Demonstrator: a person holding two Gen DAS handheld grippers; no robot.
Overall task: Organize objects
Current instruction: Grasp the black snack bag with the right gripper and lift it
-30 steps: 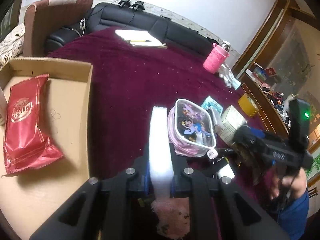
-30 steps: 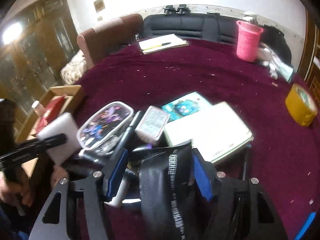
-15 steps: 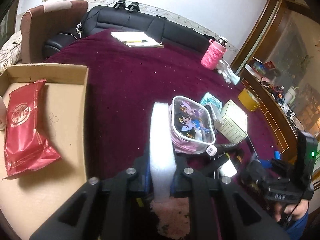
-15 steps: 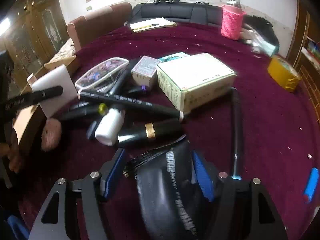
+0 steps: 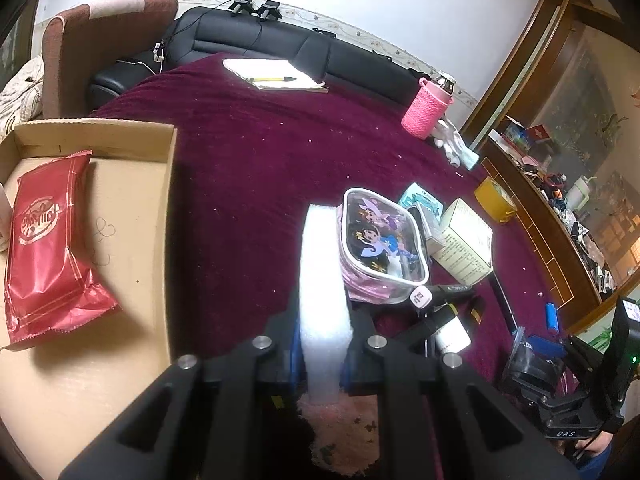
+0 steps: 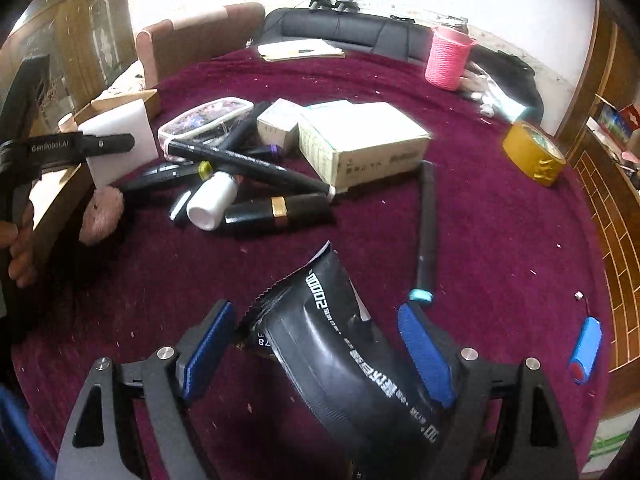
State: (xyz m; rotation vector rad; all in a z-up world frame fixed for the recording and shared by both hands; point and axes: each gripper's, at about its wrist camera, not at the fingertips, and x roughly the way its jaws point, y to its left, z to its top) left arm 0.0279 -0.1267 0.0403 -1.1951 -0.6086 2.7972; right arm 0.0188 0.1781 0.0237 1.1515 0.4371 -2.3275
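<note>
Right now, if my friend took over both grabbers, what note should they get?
Left gripper: shut on the white foam block, beside the cardboard box.
Right gripper: jaws have just been opening; the black pouch lies between them, pads apparently clear of it.
Done: the red packet is in the box.
Left: the foam block, then the pouch, cartoon case, markers, white bottle and green-white carton lying on the maroon tablecloth.
</note>
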